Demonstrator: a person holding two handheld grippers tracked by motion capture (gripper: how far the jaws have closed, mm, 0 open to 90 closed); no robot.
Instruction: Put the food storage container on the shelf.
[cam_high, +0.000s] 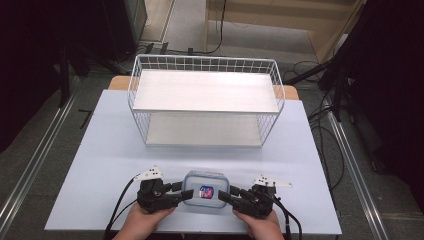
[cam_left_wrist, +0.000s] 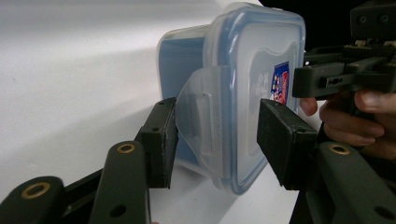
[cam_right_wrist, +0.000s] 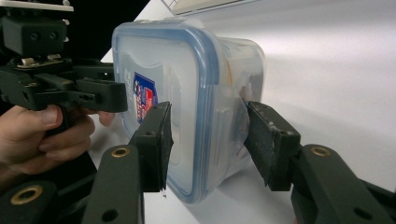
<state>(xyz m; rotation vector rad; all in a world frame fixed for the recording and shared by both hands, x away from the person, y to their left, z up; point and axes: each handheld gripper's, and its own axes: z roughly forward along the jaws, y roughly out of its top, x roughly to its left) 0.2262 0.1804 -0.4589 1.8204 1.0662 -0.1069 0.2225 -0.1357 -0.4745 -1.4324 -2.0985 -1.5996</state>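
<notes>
Both hands sit at the near edge of the bench (cam_high: 100, 165). Between them rests a plastic box (cam_high: 204, 192) with a blue-rimmed lid. Left tool (cam_high: 186, 194) and right tool (cam_high: 224, 196) each straddle a side latch, jaws wide, pads just beside it. A wire rack (cam_high: 205, 100) stands well beyond.

Lab-like recording space: black curtains (cam_high: 30, 60), floor cables (cam_high: 327, 135), floor rails (cam_high: 35, 155), bare table (cam_high: 105, 145).

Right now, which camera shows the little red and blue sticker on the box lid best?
The high view: the red and blue sticker faces it whole, atop the clear plastic lidded box. Both gripper views see it slanted and partly hidden by the opposite gripper's jaw.
</notes>
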